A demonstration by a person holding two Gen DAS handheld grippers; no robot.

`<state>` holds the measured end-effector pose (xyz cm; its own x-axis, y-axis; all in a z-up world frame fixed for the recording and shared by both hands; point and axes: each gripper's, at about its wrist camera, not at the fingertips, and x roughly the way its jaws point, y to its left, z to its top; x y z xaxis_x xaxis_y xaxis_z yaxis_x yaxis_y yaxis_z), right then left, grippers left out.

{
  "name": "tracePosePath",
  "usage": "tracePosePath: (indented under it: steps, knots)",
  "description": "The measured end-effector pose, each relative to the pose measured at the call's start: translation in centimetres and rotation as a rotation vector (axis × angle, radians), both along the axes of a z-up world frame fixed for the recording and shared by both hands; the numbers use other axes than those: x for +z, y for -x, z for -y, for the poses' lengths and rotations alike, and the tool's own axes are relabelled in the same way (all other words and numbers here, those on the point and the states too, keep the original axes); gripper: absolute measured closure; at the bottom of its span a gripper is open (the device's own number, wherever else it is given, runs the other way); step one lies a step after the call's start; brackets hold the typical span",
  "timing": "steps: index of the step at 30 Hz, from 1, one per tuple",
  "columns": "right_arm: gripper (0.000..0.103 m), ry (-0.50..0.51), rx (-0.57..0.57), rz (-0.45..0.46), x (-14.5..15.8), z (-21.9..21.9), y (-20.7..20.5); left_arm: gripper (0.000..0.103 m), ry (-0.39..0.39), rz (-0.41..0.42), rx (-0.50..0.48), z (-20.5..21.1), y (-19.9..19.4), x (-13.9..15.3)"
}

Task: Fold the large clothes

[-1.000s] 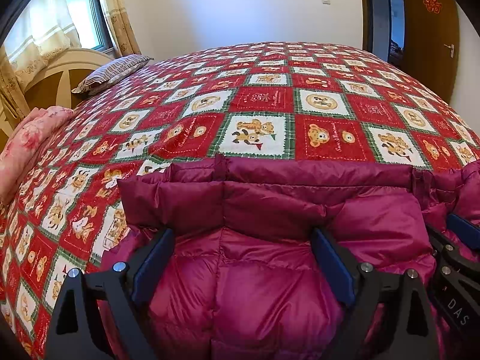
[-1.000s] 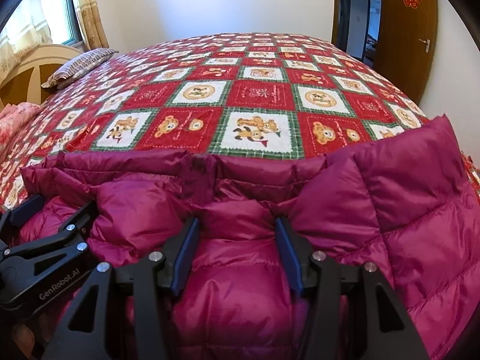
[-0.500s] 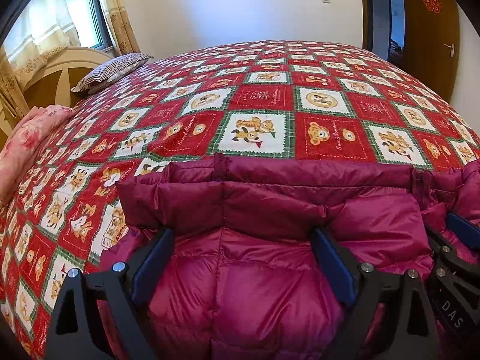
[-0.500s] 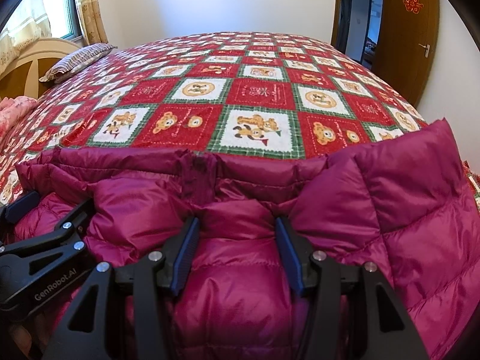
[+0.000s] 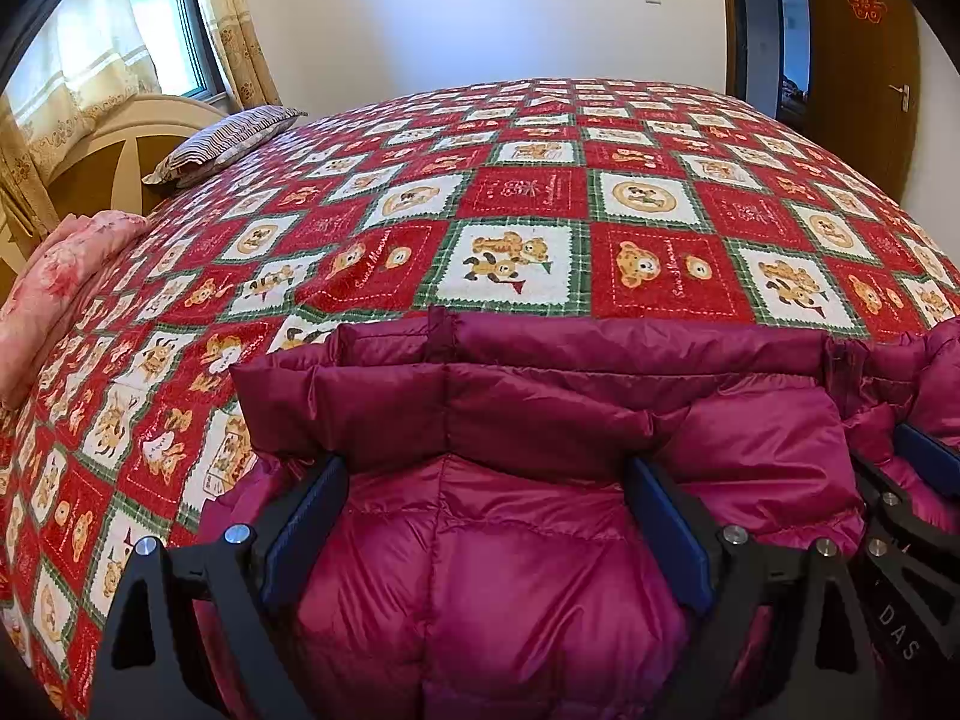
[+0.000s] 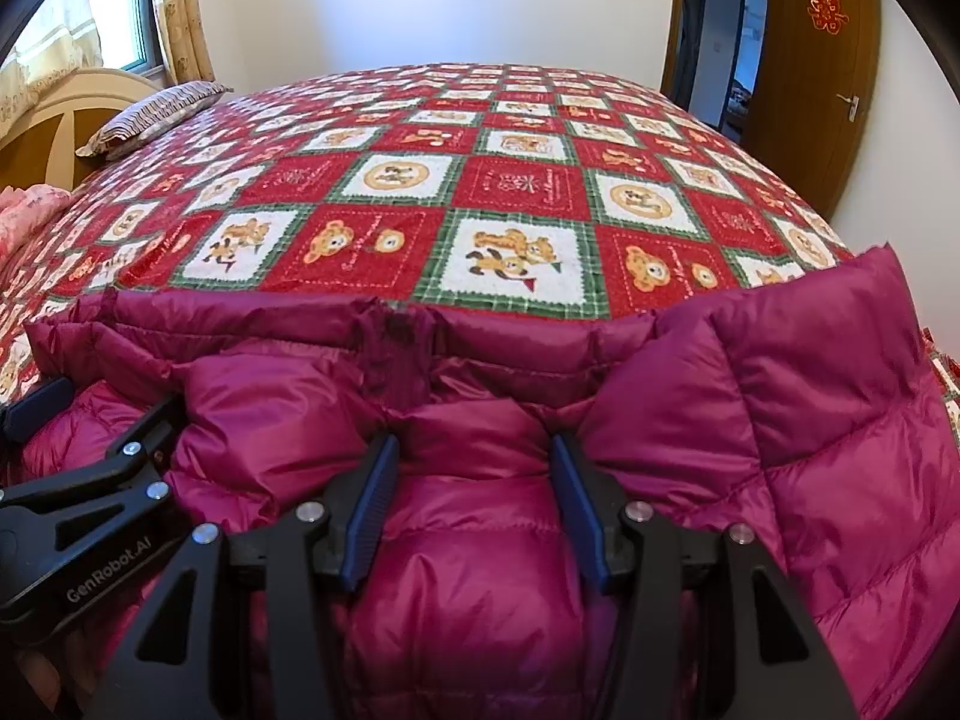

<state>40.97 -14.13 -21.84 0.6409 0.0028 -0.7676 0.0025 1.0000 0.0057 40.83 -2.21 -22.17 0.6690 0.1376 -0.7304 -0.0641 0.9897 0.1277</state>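
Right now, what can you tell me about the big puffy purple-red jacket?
The magenta down jacket looks shiny, quilted and puffy, like nylon. It lies bunched at the near edge of the teddy-bear bedspread, its collar and zipper at the far side. The left gripper and right gripper each have padded fabric between their fingers.

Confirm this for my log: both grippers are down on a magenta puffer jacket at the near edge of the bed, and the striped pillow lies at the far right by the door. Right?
Not quite. The striped pillow lies at the far left by the headboard and window, as the left wrist view shows. The rest holds: left gripper and right gripper are on the magenta puffer jacket at the bed's near edge.
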Motion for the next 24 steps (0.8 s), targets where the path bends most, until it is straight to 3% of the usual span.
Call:
tracePosePath:
  steps: [4, 7, 9, 14, 18, 24]
  knots:
    - [0.046, 0.005, 0.003, -0.002, 0.0, 0.0, 0.0, 0.009, 0.049, -0.005, 0.001, -0.8, 0.3, 0.7]
    - [0.046, 0.003, 0.025, -0.007, 0.6, 0.1, 0.5, 0.009, 0.091, 0.011, 0.045, -2.1, 2.6, 2.4]
    - [0.046, 0.012, 0.030, 0.012, 2.0, 0.0, 2.3, 0.009, 0.137, 0.028, 0.014, -2.4, 4.9, 3.7]
    - [0.043, 0.007, 0.036, 0.019, 2.9, 0.1, 7.0, 0.009, 0.072, 0.087, -0.031, -2.4, 9.8, 3.8]
    - [0.042, 0.057, 0.044, 0.037, 1.9, -0.9, 8.1, 0.009, 0.048, 0.047, 0.001, -2.7, 9.5, 1.2]
    - [0.041, 0.156, 0.047, 0.052, 0.4, -2.2, 8.0, 0.009, 0.021, 0.065, 0.007, -2.3, 9.5, 0.6]
